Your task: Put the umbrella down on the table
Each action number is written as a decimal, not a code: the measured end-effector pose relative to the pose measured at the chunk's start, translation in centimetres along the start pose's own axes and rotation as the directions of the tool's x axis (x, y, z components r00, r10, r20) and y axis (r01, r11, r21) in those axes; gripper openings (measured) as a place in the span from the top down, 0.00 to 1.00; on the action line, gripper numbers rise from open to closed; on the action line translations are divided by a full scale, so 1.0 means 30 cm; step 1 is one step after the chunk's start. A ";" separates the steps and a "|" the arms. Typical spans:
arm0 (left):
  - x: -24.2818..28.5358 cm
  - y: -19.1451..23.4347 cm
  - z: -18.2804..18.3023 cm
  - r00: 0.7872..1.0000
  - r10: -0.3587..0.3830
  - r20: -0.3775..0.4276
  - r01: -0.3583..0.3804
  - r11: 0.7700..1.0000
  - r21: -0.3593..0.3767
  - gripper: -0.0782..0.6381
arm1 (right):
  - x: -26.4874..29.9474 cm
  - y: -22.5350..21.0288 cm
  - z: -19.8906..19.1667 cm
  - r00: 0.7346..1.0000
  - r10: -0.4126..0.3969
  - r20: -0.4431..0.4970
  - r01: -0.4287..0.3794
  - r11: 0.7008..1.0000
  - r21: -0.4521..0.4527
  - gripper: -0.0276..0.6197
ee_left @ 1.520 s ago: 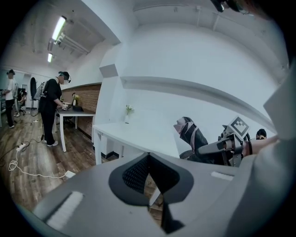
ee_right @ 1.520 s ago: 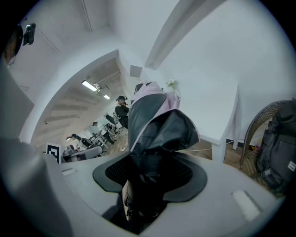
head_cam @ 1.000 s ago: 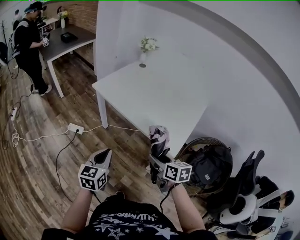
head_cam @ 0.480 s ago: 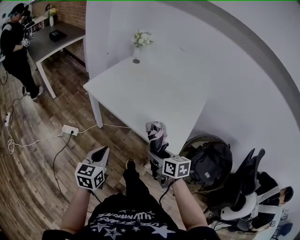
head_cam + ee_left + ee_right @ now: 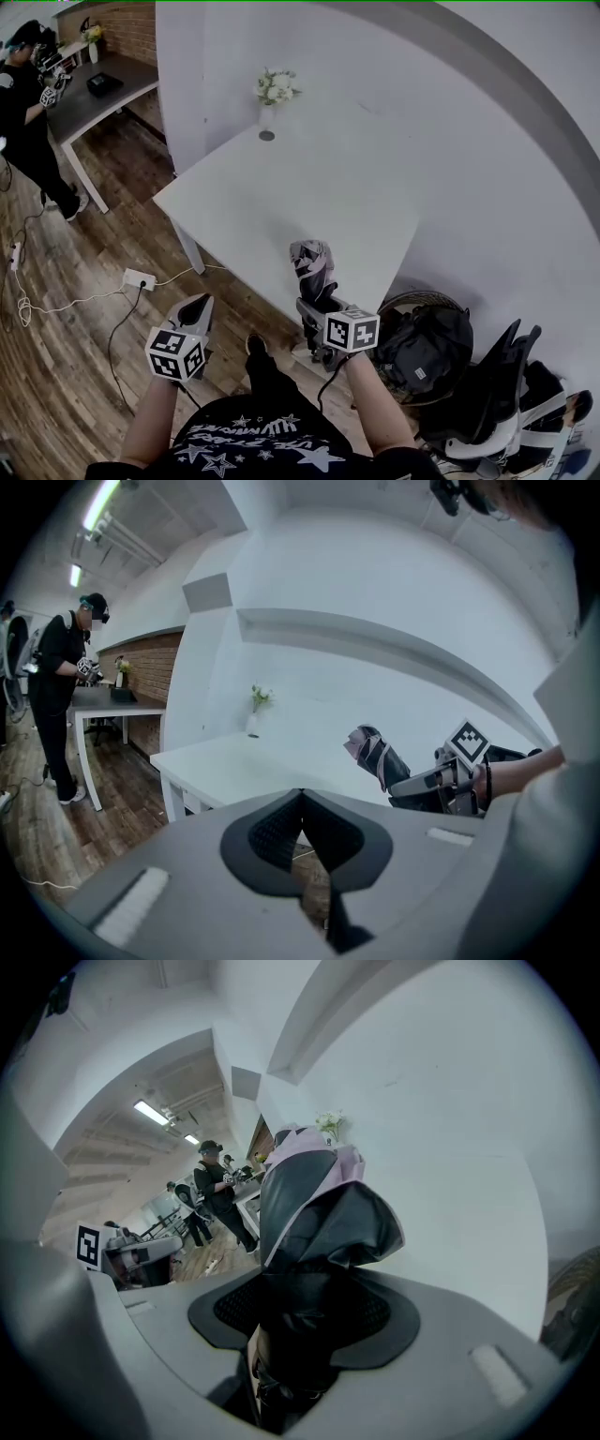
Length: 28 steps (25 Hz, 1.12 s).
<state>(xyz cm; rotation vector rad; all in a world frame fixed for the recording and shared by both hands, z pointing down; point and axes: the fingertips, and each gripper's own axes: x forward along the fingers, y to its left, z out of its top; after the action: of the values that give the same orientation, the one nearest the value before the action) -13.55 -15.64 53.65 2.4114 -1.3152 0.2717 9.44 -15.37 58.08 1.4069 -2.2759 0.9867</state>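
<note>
The right gripper (image 5: pixel 316 315) clamps the umbrella (image 5: pixel 313 266), which juts up past its jaws; left gripper (image 5: pixel 201 307) closed, empty.

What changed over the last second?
The person stepped toward the white table; the left gripper and right gripper came closer to its near edge, and the folded umbrella now overlaps that edge in the head view. Unchanged: right gripper clamped on the umbrella, left gripper shut and empty, flower vase on the table.

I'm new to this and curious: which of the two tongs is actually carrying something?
The right tongs, clamped on the folded umbrella; the left tongs are closed with nothing between them.
</note>
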 end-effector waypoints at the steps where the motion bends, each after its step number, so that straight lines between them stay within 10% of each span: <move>1: 0.034 0.008 0.015 1.000 0.002 -0.001 -0.002 1.000 0.000 0.89 | 0.019 -0.022 0.025 1.000 -0.001 -0.004 0.001 1.000 -0.004 0.59; 12: 0.316 0.064 0.141 1.000 0.018 -0.021 -0.018 1.000 -0.010 0.89 | 0.178 -0.257 0.246 0.989 -0.111 -0.102 0.089 0.976 -0.199 0.59; 28: 0.571 0.100 0.211 0.997 0.050 -0.056 -0.051 0.999 -0.012 0.89 | 0.381 -0.501 0.302 0.912 -0.258 -0.320 0.049 0.841 -0.539 0.59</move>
<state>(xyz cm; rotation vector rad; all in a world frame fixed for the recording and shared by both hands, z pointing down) -6.82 -32.87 54.47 2.3444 -1.3503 0.3403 17.96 -33.59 63.95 1.0341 -1.8969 0.4732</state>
